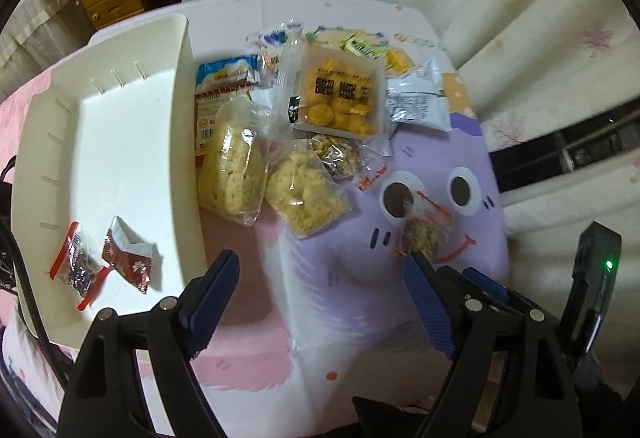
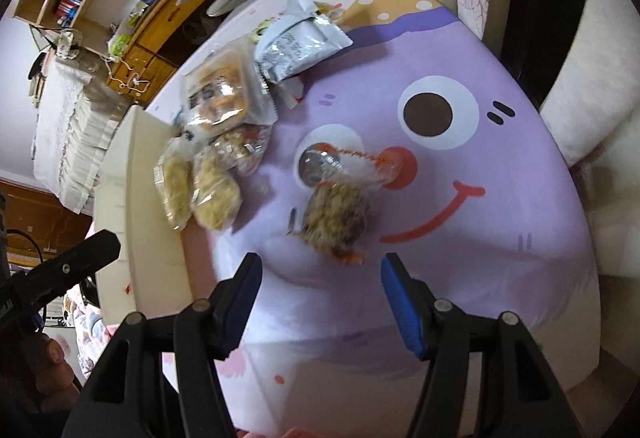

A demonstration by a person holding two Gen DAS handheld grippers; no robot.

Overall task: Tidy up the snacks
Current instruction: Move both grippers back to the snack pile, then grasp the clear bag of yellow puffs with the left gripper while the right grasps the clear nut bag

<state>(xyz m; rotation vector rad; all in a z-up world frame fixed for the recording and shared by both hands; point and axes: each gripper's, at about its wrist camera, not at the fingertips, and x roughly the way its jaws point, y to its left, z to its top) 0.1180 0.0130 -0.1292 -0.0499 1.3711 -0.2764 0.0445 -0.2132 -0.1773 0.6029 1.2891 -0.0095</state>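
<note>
My right gripper (image 2: 320, 298), two black fingers with blue ribbed pads, hangs with its jaws parted about halfway and nothing between them. The small clear-wrapped packet of brown crumbly snack with red crimped ends (image 2: 336, 210) lies on the purple cartoon-face cloth (image 2: 500, 278) just beyond my fingertips, a little right of the centre line between them. Its long axis runs near to far, leaning slightly right at the far end, so it lines up with my approach more than across my pads. My left gripper (image 1: 320, 278) stands wide and empty, nearer the white plastic tray (image 1: 120, 142) on the left, so I judge my right the better placed.
</note>
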